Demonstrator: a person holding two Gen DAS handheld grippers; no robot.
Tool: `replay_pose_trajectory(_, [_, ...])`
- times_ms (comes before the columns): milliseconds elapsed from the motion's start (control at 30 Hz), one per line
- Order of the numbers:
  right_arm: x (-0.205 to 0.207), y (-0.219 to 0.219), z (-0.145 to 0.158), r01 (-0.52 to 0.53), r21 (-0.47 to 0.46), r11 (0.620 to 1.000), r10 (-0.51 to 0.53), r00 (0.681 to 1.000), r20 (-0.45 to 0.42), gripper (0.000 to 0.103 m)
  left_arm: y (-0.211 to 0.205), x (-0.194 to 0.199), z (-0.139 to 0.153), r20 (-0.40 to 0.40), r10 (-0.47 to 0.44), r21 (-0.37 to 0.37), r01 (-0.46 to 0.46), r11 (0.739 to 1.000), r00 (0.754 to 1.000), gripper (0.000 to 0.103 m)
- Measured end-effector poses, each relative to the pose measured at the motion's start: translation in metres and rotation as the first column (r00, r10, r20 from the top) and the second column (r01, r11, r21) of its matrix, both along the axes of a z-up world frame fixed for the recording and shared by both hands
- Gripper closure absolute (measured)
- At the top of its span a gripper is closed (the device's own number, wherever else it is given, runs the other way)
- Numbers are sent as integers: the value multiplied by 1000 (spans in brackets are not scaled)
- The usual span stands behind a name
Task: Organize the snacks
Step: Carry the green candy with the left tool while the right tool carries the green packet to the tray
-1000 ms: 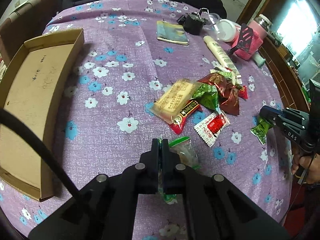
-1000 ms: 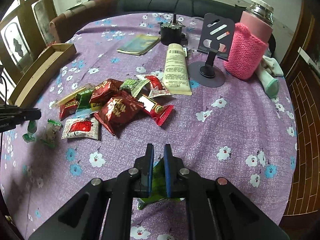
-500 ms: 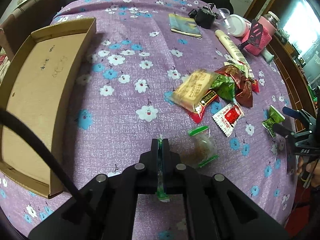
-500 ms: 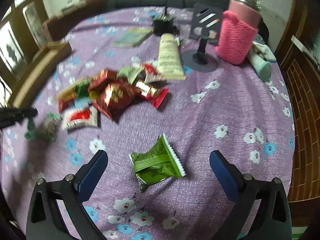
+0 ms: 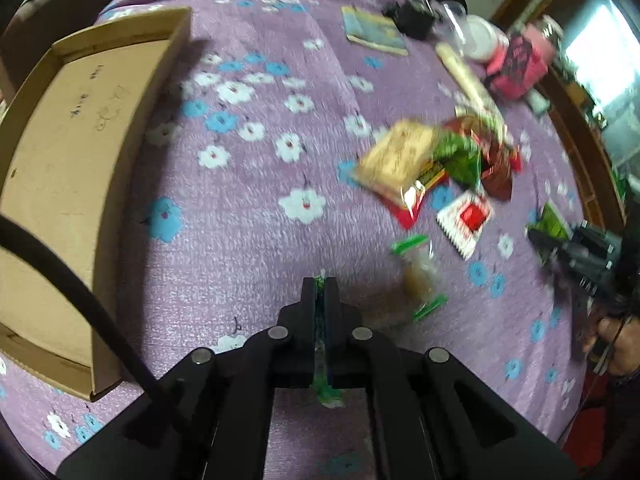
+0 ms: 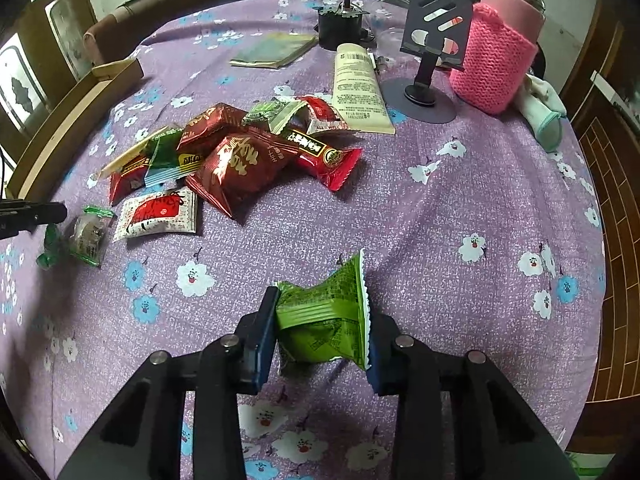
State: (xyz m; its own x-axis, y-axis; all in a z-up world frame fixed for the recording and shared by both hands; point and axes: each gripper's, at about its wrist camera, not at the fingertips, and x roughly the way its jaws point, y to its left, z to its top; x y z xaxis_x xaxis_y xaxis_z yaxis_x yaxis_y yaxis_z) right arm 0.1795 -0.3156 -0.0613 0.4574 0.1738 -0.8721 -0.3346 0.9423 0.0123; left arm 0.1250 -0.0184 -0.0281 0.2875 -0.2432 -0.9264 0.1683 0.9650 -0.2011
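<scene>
A cardboard tray (image 5: 60, 184) is being kept well to the left of the left gripper (image 5: 320, 292), whose jaws are being pressed together on a thin green wrapper edge (image 5: 320, 280). A green snack packet (image 6: 324, 320) is being squeezed between the just-closing jaws of the right gripper (image 6: 320, 328), with the snack pile (image 6: 236, 156) lying ahead and left.

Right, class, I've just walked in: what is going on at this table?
A person sorts snacks with two handheld grippers. The left gripper is shut on a thin green-edged wrapper. The right gripper has just been closing its jaws around a green packet. The other snacks lie heaped on the purple cloth; the cardboard tray holds none.
</scene>
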Motion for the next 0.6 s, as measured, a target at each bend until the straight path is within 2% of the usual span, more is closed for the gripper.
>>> replay_pose_trajectory(167, [-2,-1,0,-5,6,1000,5,1000,4,67,-14,-10,12,47,-46,-21,47,999,998,97])
replay_pose_trajectory(300, [-2,-1,-1,-11,8,1000,11,1000,3,67,-25,-14,20,68,-81,-6,82,997,994,98])
replay_pose_trajectory(333, [-2,-2,-1,-12,8,1000,12,1000,3,67,-24,-14,22,73,-74,-9,75,997,995,101])
replay_pose_trajectory(467, [-3,-2,4,-16,41,999,16,1000,2,68,-4,-11,37,97,-20,-30,23,999,995,103])
replay_pose_trajectory(600, [-3,7,30,-36,58,998,34,998,48,68,32,-4,55,98,64,-83,-56,995,993,103])
